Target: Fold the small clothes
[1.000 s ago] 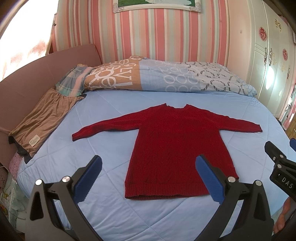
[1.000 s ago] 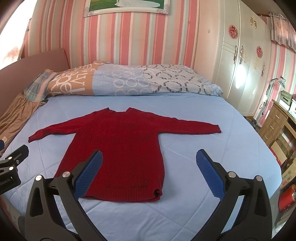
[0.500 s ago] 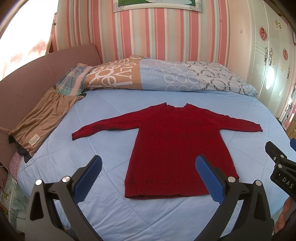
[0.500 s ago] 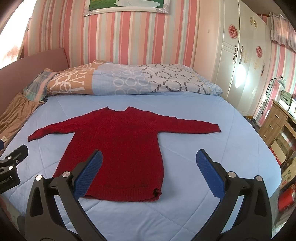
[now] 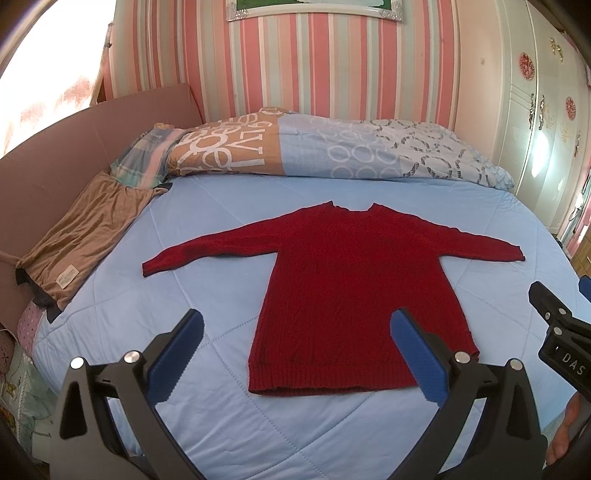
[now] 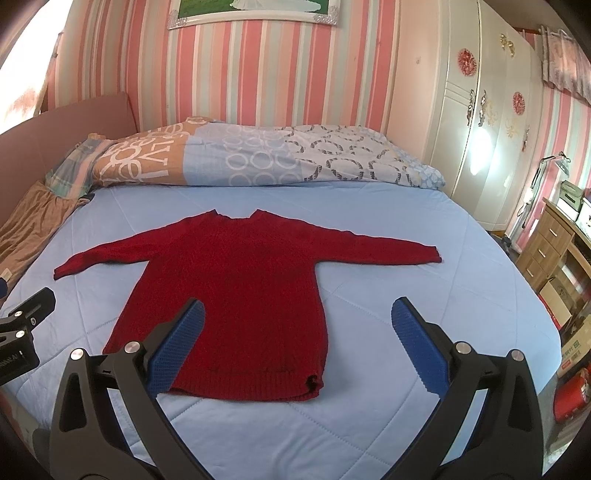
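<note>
red sweater (image 5: 354, 291) flat on bed (image 5: 207, 369), 12 o'clock | L claw (image 5: 295, 347) wide, R claw (image 6: 295, 345) wide, both w/ nothing | risk: grab blanket too, fold goes crooked

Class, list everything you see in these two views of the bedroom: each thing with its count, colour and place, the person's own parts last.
sweater: 1, dark red, flat on the bed, sleeves spread
bed cover: 1, light blue, under the sweater
duvet: 1, blue and tan, rolled at the far end
brown garment: 1, folded, left bed edge
wardrobe: 1, white, right wall
picture frame: 1, silver, striped wall
drawers: 1, wooden, far right
left tongs: 1, black with blue pads, open
right tongs: 1, same, open
fingers: partly seen, bottom right
</note>
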Demonstrator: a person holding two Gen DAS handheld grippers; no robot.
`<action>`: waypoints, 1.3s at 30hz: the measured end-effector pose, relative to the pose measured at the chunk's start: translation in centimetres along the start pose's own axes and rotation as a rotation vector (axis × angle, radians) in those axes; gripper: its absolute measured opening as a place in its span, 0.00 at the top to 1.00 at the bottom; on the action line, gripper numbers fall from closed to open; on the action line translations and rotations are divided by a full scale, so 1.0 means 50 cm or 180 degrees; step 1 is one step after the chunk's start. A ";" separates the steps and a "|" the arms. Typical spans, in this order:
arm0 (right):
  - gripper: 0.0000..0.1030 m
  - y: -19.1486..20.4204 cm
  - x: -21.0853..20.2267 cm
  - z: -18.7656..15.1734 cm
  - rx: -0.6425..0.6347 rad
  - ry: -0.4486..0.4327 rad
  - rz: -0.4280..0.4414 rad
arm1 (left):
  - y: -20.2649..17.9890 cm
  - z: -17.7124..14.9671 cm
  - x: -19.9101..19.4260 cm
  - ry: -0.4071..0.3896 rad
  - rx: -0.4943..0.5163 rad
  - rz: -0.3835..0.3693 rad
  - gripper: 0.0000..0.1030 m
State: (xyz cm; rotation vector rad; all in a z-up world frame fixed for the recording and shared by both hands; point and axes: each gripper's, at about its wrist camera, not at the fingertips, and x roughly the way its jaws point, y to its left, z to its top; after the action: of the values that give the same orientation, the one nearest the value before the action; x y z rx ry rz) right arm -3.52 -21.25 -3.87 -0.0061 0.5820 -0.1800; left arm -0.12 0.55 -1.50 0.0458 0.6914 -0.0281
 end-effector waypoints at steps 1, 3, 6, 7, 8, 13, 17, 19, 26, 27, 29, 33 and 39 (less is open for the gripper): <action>0.03 0.002 0.001 -0.001 -0.0002 0.0004 -0.0001 | 0.000 0.000 0.000 0.0000 0.0001 -0.0001 0.02; 0.03 0.002 0.004 -0.002 -0.0002 0.0009 0.0003 | 0.000 0.000 0.000 0.0001 0.0001 0.0000 0.02; 0.03 0.001 0.007 -0.005 -0.0002 0.0014 0.0001 | 0.004 -0.008 0.006 0.0005 0.0008 -0.0001 0.02; 0.03 0.002 0.008 -0.006 -0.0002 0.0016 0.0005 | 0.004 -0.013 0.010 0.0005 0.0011 0.0002 0.02; 0.03 0.003 0.010 -0.007 -0.0002 0.0019 0.0006 | 0.004 -0.012 0.010 0.0007 0.0011 -0.0001 0.02; 0.03 0.005 0.022 -0.010 -0.0010 0.0047 0.0012 | 0.006 -0.023 0.016 0.0018 0.0016 0.0000 0.02; 0.03 0.011 0.034 -0.008 -0.0026 0.0086 0.0020 | 0.007 -0.033 0.030 0.0059 0.0029 0.0004 0.02; 0.03 0.015 0.042 -0.007 -0.0032 0.0108 0.0018 | 0.009 -0.039 0.038 0.0083 0.0032 0.0007 0.02; 0.03 0.038 0.099 0.004 -0.0066 0.0191 0.0059 | 0.013 -0.012 0.094 0.0220 0.0058 0.0041 0.02; 0.03 0.045 0.115 0.007 -0.0073 0.0204 0.0076 | 0.016 -0.011 0.104 0.0238 0.0060 0.0048 0.02; 0.03 0.056 0.141 0.016 -0.0094 0.0229 0.0092 | 0.021 -0.003 0.132 0.0283 0.0056 0.0069 0.02; 0.03 0.085 0.204 0.035 -0.0140 0.0233 0.0133 | 0.037 0.009 0.192 0.0331 0.0016 0.0065 0.02; 0.03 0.134 0.343 0.060 -0.0188 0.0178 0.0290 | 0.061 0.039 0.320 0.0389 0.0011 0.0159 0.02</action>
State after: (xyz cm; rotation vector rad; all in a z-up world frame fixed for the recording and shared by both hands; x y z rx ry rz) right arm 13.32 -17.71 -11.13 -0.0318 0.6420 -0.0746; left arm 13.55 3.34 -10.10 0.0686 0.8120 0.0217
